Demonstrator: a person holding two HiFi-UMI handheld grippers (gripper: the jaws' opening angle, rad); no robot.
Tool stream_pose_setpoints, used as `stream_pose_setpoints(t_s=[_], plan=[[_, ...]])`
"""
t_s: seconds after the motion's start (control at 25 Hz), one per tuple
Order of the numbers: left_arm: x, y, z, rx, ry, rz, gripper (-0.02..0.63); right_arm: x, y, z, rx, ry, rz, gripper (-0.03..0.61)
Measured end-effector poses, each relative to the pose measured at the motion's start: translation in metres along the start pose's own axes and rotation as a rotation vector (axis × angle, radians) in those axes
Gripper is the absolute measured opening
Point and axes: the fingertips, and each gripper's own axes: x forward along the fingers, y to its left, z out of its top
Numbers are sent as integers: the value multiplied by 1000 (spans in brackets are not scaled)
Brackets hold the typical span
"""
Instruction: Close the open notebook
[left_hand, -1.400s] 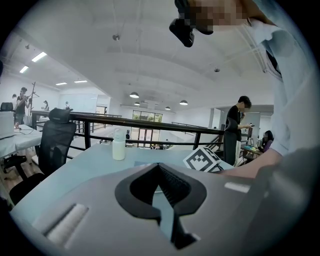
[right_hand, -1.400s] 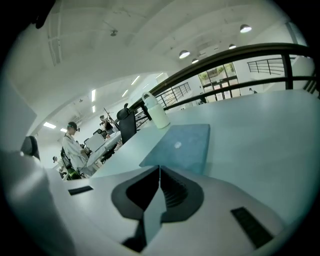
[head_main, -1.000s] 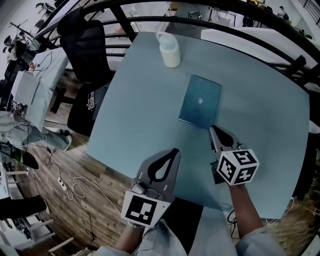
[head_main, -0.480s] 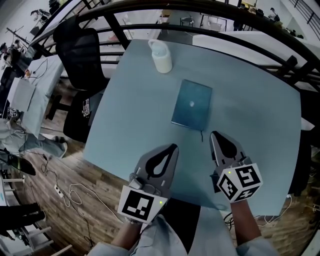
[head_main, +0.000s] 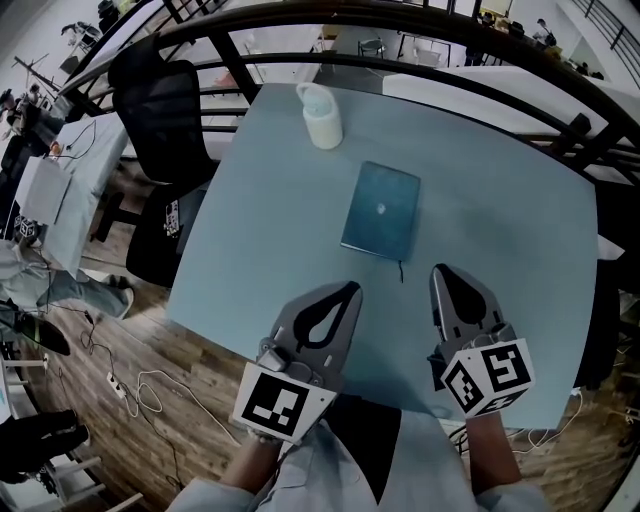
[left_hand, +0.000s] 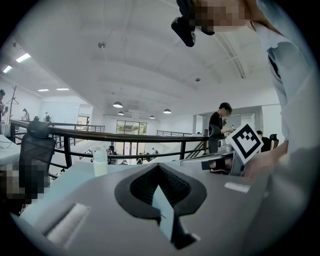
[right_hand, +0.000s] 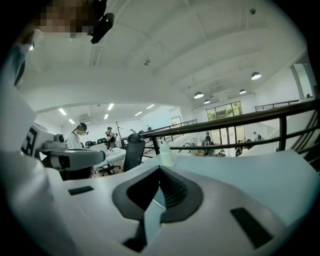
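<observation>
The notebook (head_main: 381, 210) lies closed on the light blue table (head_main: 260, 220), teal cover up, with a thin ribbon (head_main: 402, 272) sticking out of its near edge. My right gripper (head_main: 440, 270) is shut and empty, just short of the notebook's near right corner and clear of it. My left gripper (head_main: 347, 288) hovers by the table's near edge, shut with nothing in it, to the left of the ribbon. In both gripper views the jaws meet at their tips, left gripper (left_hand: 159, 166) and right gripper (right_hand: 160, 168), and the notebook is hidden behind them.
A white bottle-like cup (head_main: 322, 115) stands at the table's far edge, also seen as the cup (left_hand: 100, 162) and the cup (right_hand: 166, 155). A black office chair (head_main: 165, 110) sits off the table's left side. A dark railing (head_main: 400, 60) runs behind the table. People stand in the background.
Both grippers have risen and drawn back a little from the notebook, the right one more. Its tip was at the notebook's near edge and now stands clear of it.
</observation>
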Motion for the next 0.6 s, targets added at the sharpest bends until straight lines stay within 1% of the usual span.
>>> stream_pose_setpoints(t_s=[0.2,0.32,0.6], plan=[[4,-7,3,11,-3,-16,3,-6,0,6,-29,-3,-2,2],[3,-8,3,17,-4,-19,3,-5,0,2,-30,-4,-4,2],[2,-7,5,16,-16,-22,5,-5,3,0,-69,5,-11,2]])
